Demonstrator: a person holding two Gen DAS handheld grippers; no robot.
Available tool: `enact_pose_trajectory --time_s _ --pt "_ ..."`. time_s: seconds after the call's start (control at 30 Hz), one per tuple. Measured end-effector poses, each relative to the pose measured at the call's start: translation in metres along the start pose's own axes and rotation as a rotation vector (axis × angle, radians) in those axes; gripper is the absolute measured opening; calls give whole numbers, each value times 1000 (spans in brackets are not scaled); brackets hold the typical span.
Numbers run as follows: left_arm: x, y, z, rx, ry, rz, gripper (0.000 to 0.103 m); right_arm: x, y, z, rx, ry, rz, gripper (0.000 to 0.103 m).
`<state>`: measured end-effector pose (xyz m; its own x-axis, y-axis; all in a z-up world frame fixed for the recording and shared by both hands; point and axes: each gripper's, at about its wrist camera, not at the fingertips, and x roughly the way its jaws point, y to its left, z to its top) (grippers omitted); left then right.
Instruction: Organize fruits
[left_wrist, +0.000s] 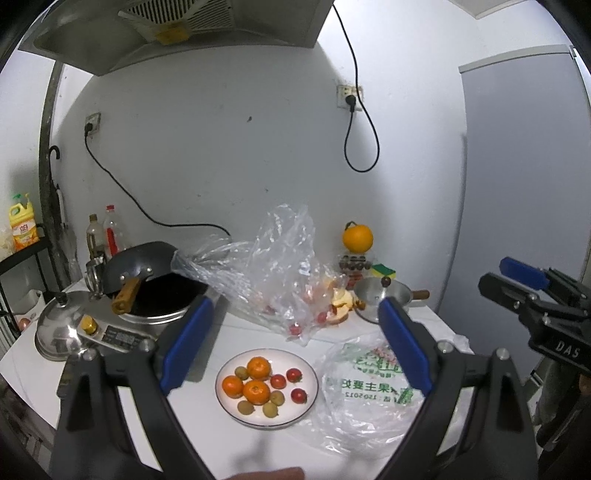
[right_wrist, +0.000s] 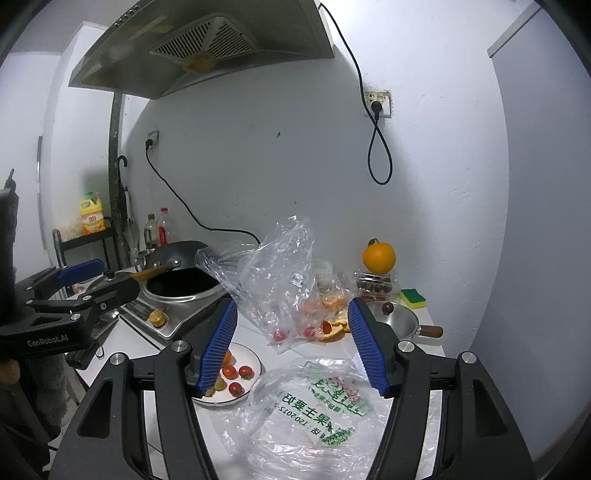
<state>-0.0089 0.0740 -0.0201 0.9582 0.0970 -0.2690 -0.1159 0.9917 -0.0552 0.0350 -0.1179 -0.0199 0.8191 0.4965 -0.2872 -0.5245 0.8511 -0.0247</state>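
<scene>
A white plate (left_wrist: 308, 402) lies on the white counter with three tangerines (left_wrist: 258, 367), three cherry tomatoes (left_wrist: 294, 375) and several small green fruits (left_wrist: 270, 409). My left gripper (left_wrist: 295, 306) hovers above it, open and empty. In the right wrist view the plate (right_wrist: 248, 353) shows at lower left, partly behind my left finger. My right gripper (right_wrist: 291, 304) is open with nothing between its blue pads, above a flat printed plastic bag (right_wrist: 314, 410). A crumpled clear bag (left_wrist: 273, 266) behind holds more tomatoes and peel. The right gripper (left_wrist: 532, 284) also appears at the left view's right edge.
A black wok (left_wrist: 155, 280) sits on an induction cooker at left, with a steel lid (left_wrist: 59, 321) beside it. At the back right stand an orange (left_wrist: 357, 238) on a fruit box, a sponge (left_wrist: 384, 271) and a small steel pan (left_wrist: 373, 295). Bottles line the wall.
</scene>
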Motion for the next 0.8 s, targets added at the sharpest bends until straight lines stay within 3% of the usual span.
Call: enact_pose_trajectory --time_s 0.8 --pt "16 -8 -4 22 4 49 92 13 -11 -7 13 27 -2 66"
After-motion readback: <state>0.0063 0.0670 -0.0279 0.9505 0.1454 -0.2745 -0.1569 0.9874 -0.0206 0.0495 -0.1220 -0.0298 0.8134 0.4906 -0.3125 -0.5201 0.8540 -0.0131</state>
